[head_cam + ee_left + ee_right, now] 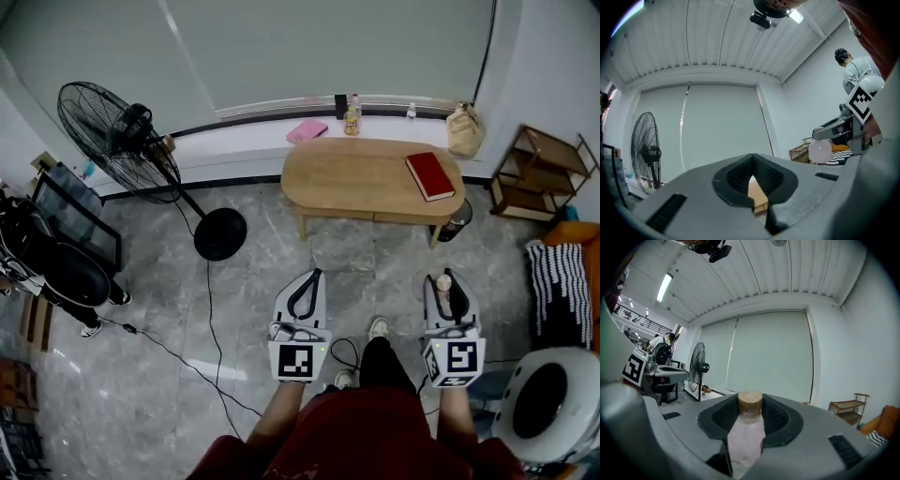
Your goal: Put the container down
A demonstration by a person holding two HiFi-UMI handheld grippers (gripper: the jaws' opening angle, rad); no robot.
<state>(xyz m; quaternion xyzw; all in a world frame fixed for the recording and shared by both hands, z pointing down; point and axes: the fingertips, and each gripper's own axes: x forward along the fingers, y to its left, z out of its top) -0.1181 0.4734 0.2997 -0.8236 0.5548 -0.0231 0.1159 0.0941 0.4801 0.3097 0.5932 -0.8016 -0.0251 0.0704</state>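
The container is a small clear bottle with a tan cap. My right gripper is shut on it, and the bottle stands upright between the jaws. In the head view the right gripper hangs over the floor at the lower right, with the bottle's cap showing at its tip. My left gripper is level with it on the left, shut with nothing in it. In the left gripper view its jaws meet, leaving only a thin slit. The right gripper with the bottle shows at that view's right.
An oval wooden table stands ahead with a red book on it. A pink item and a bottle sit on the sill behind. A floor fan stands left, a wooden shelf right. A cable crosses the floor.
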